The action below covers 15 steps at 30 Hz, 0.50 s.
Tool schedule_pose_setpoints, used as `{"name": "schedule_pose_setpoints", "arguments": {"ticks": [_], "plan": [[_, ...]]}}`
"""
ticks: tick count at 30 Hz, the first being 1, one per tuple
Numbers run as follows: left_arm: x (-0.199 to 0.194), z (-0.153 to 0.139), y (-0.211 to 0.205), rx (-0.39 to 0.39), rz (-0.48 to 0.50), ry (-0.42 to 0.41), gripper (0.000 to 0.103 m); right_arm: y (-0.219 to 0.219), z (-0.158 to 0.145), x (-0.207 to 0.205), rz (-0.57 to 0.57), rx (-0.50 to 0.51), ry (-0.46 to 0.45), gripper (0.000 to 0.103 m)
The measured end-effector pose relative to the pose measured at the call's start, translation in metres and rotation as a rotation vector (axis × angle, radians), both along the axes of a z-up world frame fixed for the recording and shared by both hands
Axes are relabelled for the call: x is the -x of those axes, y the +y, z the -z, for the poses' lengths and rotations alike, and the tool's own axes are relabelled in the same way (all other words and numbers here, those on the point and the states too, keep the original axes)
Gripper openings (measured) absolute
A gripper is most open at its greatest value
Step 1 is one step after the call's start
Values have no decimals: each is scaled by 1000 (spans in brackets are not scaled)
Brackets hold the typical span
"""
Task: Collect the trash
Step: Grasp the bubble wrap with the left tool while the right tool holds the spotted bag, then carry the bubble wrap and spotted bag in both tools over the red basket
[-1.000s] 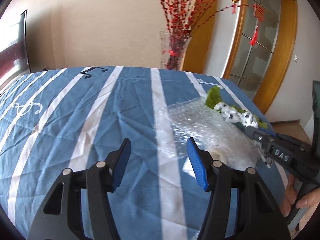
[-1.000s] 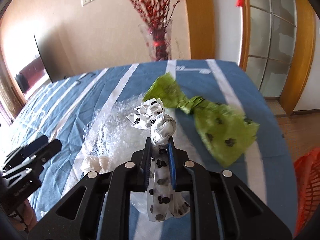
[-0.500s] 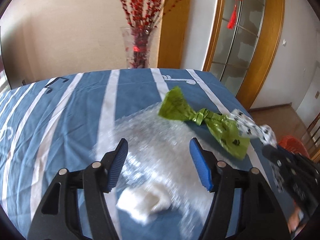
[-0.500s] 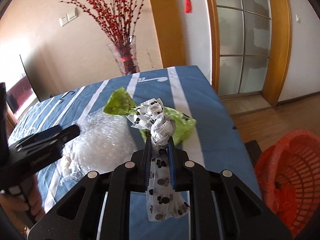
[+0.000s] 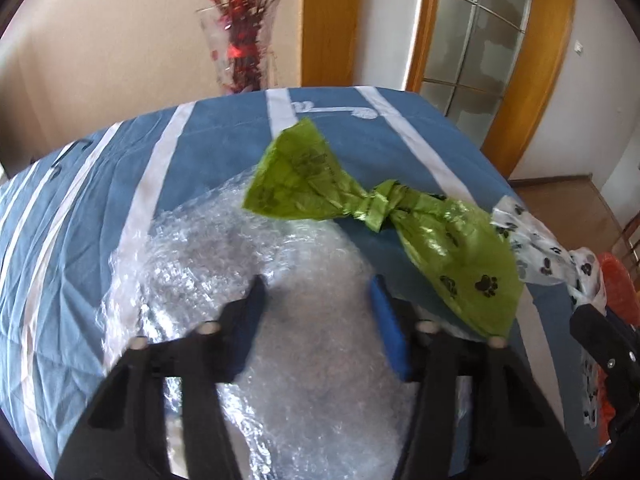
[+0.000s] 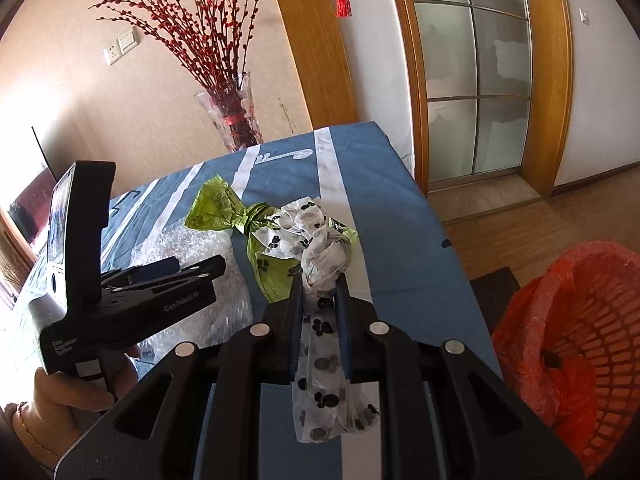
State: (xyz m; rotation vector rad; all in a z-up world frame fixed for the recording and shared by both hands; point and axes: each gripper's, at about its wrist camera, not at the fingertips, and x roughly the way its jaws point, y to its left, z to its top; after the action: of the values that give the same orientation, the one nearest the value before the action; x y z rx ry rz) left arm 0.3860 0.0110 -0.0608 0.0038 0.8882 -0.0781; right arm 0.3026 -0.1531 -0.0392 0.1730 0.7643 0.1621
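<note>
My right gripper (image 6: 320,280) is shut on a knotted white bag with black paw prints (image 6: 324,252) and holds it above the table's right part; the bag also shows in the left wrist view (image 5: 540,248). A knotted green paw-print bag (image 5: 360,208) lies on the blue striped tablecloth (image 5: 192,152), also in the right wrist view (image 6: 224,208). A sheet of clear bubble wrap (image 5: 248,256) lies in front of it. My left gripper (image 5: 316,284) is open and empty, low over the bubble wrap. An orange basket with an orange liner (image 6: 576,344) stands on the floor right of the table.
A glass vase of red branches (image 5: 240,52) stands at the table's far edge. A wooden-framed glass door (image 6: 476,80) is behind the table on the right. A dark stool edge (image 6: 496,280) sits next to the basket.
My right gripper has carried the white bag rightward, toward the basket side. My left gripper has moved forward and right, over the bubble wrap, and stays open.
</note>
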Motion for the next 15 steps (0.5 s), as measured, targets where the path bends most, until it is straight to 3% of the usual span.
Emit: {"name": "schedule_pose_setpoints", "arguments": {"ticks": [2, 4, 8, 15], "plan": [[0, 0, -2, 11, 12, -9, 24, -1, 2, 1, 1, -5, 4, 16], [1, -3, -2, 26, 13, -17, 19, 0, 3, 1, -1, -3, 7, 16], [13, -15, 4, 74, 33, -50, 19, -3, 0, 7, -3, -4, 1, 16], [41, -43, 12, 82, 53, -112, 19, -5, -10, 15, -6, -20, -26, 16]]}}
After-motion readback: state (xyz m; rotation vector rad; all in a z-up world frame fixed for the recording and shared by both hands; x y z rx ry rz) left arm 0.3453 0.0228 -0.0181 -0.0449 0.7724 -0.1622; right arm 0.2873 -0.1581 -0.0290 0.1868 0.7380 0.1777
